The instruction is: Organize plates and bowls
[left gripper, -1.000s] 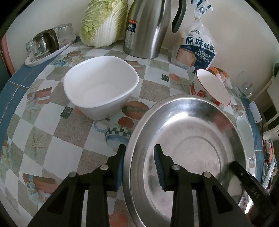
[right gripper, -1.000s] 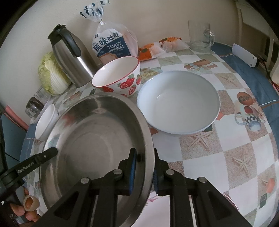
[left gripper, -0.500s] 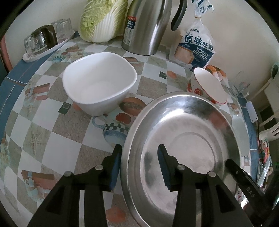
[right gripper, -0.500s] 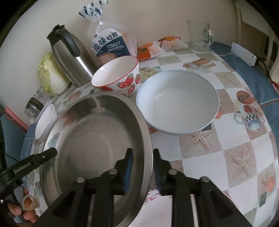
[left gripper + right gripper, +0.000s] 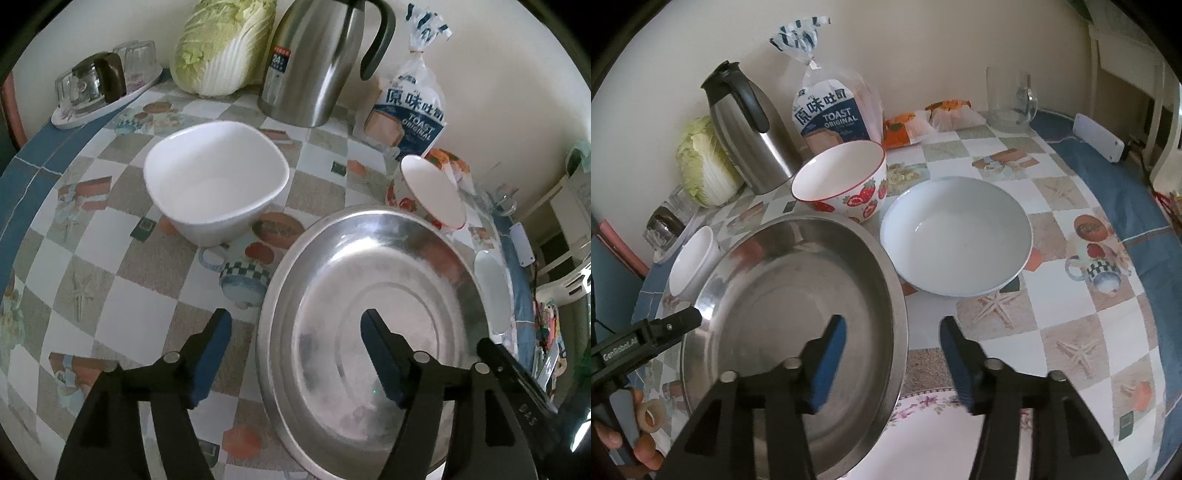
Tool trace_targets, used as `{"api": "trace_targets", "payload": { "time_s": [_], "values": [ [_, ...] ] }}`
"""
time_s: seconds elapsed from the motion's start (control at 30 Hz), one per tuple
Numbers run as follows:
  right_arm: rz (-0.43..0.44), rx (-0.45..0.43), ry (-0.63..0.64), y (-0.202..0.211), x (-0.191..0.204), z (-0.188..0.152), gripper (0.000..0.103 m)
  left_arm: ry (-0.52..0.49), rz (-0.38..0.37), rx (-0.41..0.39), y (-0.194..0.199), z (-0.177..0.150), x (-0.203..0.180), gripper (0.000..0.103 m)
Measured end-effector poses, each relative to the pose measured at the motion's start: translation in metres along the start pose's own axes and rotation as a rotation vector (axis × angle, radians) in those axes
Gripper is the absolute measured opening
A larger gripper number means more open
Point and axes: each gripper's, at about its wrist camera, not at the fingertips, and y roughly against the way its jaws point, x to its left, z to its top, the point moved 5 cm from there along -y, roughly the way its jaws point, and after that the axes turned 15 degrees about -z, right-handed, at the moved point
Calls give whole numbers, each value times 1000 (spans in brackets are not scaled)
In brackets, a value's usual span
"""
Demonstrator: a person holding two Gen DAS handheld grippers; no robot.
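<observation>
A large steel basin (image 5: 384,317) (image 5: 790,314) rests on the patterned table. My left gripper (image 5: 295,332) straddles its left rim, jaws opening, pads off the metal. My right gripper (image 5: 892,341) straddles the basin's right rim, jaws also opening and clear of it. A white squarish bowl (image 5: 216,184) (image 5: 690,262) sits left of the basin. Behind the basin stands a strawberry-print bowl (image 5: 846,184) (image 5: 428,192). A wide pale bowl (image 5: 955,236) lies to its right.
Along the wall stand a cabbage (image 5: 221,44), a steel kettle (image 5: 317,59), a toast bag (image 5: 831,114) and a glass mug (image 5: 1010,99). A tray of glasses (image 5: 99,88) sits at the far left. A white remote (image 5: 1097,138) lies near the right edge.
Both grippers, which were pinching the basin's rim, have spread their jaws and let go. The basin now sits a little lower and flatter on the table.
</observation>
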Motion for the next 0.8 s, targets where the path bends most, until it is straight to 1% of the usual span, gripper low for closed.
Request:
{"api": "trace_targets", "payload": {
  "time_s": [0.07,0.13,0.23,0.3,0.33,0.37,0.43,0.47,0.5,0.73,0.8],
  "values": [
    [-3,-10,10,3,1,0,63,-1,14,9,-1,-3,1,85],
    [-9,-16,22,7,3,-1,66,2,18,12,0,-5,3,85],
    [-22,-28,31,13,4,-3,74,8,20,5,5,-8,5,85],
    [-25,-34,29,17,4,-3,82,5,22,-12,9,-8,6,87],
    [-24,-36,25,19,3,-4,84,2,18,-21,12,-9,7,90],
    [-25,-37,21,20,3,-5,87,-2,12,-31,15,-9,7,97],
    [-24,-37,9,24,2,-7,92,-4,7,-45,19,-10,7,98],
    [-20,-39,4,26,2,-8,100,-4,3,-53,21,-10,7,98],
    [-17,-45,0,28,2,-9,103,-3,3,-59,22,-10,7,98],
    [-3,-79,-11,46,3,-14,103,0,20,-137,41,-11,7,98],
    [7,-82,-14,51,2,-17,103,1,11,-167,49,-12,5,98]
  ]
}}
